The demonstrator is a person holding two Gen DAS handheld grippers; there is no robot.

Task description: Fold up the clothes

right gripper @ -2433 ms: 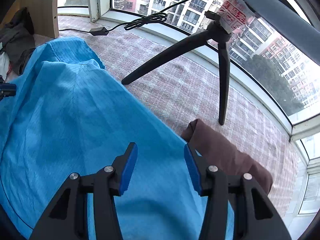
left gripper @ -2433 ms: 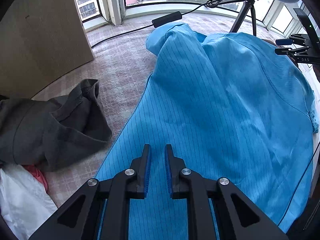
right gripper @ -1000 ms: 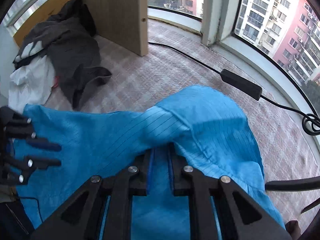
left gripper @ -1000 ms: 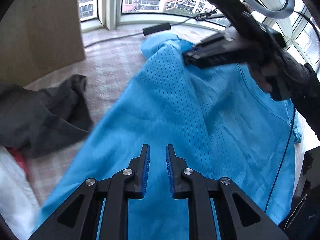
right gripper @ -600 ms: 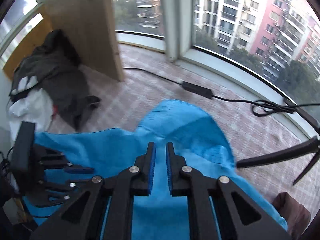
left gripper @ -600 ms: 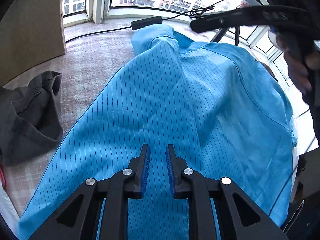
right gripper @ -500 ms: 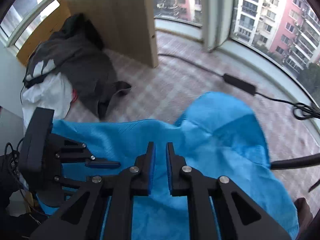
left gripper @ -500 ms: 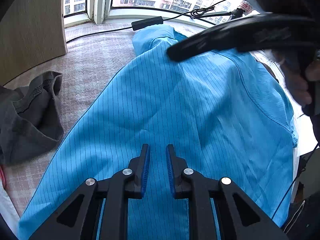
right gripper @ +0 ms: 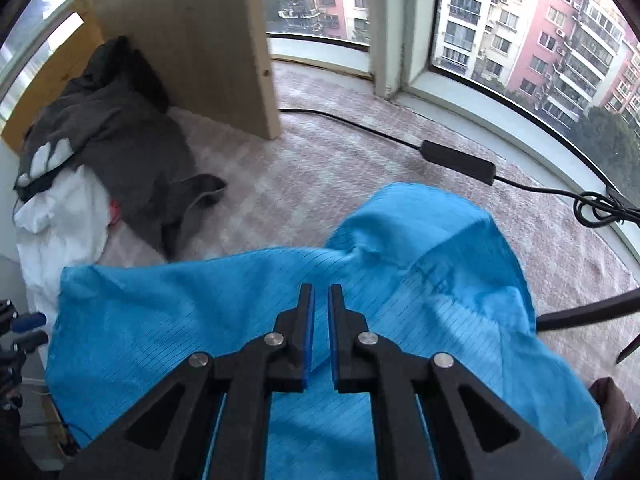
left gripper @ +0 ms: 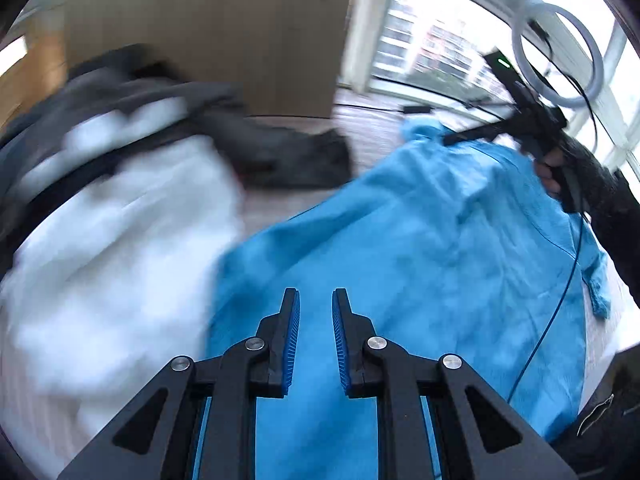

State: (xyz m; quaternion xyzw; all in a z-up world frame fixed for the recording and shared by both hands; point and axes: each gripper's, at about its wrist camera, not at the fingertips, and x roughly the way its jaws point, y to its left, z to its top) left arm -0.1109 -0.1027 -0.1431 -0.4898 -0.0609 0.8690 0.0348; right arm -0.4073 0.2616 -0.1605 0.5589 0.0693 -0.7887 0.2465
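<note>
Blue garment: a bright blue pinstriped garment lies spread over the pinkish carpeted surface by the curved window, rumpled, with one rounded end bunched up toward the glass.
Right gripper: the right gripper sits low over the blue cloth near that bunched end; its blue-padded fingers stand almost together, a narrow gap between them, and I cannot tell whether any fabric is pinched there. In the left wrist view it shows at the far end of the garment, gripped by a hand in a dark sleeve.
Left gripper: the left gripper hovers over the near part of the garment, fingers parted by a small gap with only blue cloth seen through it; this view is blurred.
Other clothes: a dark grey garment lies heaped beside the blue one, touching a white cloth.
Surroundings: a wooden panel stands behind the heap; a black power adapter with its cable lies on the carpet just beyond the blue garment; a ring light shows near the window.
</note>
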